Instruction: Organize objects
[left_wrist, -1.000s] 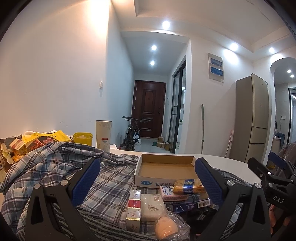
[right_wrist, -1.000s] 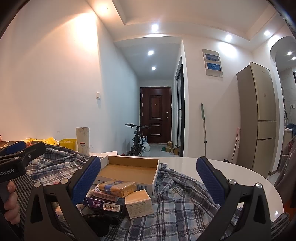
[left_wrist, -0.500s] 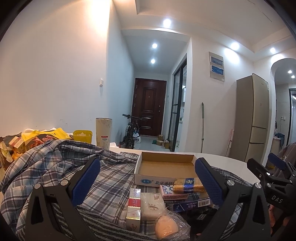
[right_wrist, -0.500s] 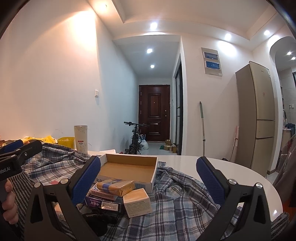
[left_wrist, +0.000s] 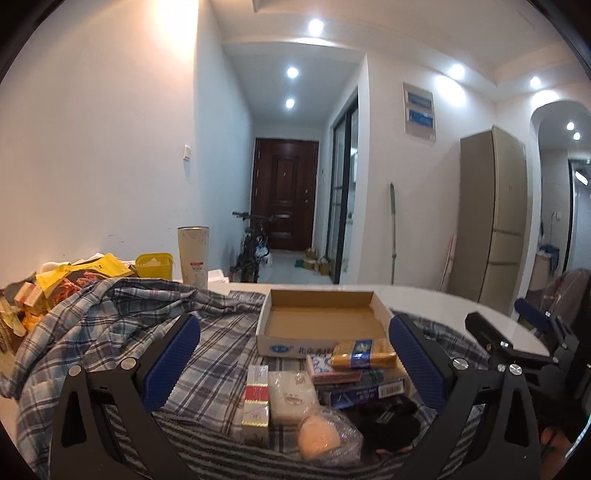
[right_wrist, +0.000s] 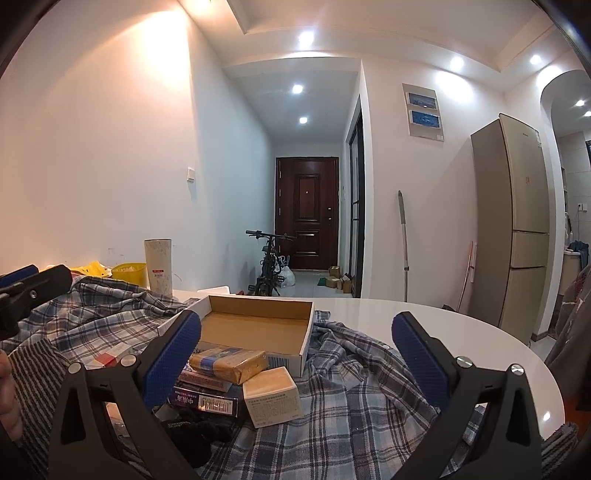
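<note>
- Left tool (left_wrist: 293, 356): jaws spread wide and holding nothing, hovering low over the cluttered counter (left_wrist: 436, 299); its blue pads (left_wrist: 171, 360) frame the lower centre of the left wrist view.
- Right tool (right_wrist: 295, 354): likewise released and empty, with the pile at lower left of its own view.
- Items to organize, between and just below the left tool's pads: a red-and-white carton (left_wrist: 256, 400), a white wrapped block (left_wrist: 291, 395) touching it, and a bagged round bun (left_wrist: 319, 437) nearest the camera. To their right, a gold-and-blue packet (left_wrist: 364, 354) lies on stacked flat boxes (left_wrist: 360, 387).
- A tan square box (right_wrist: 271, 395) shows only in the right wrist view, leaning against that stack.
- Empty cardboard tray (left_wrist: 321, 325): open-topped, just behind the pile at centre frame; judged to be the likely destination.
- Plaid shirt (left_wrist: 110, 325): crumpled under everything and spreading to the left.
- Risks: the items touch one another, so a wide closing grip may catch two at once or topple the packet off its stack. The loose shirt could be pinched with an item and drag the tray. The bun's slack plastic bag may slip between the pads.
- Change from the earlier frames: both views have tilted slightly downward, so the pile and tray sit a little higher in frame. Both tools are as wide open as before, and no item has shifted.
</note>
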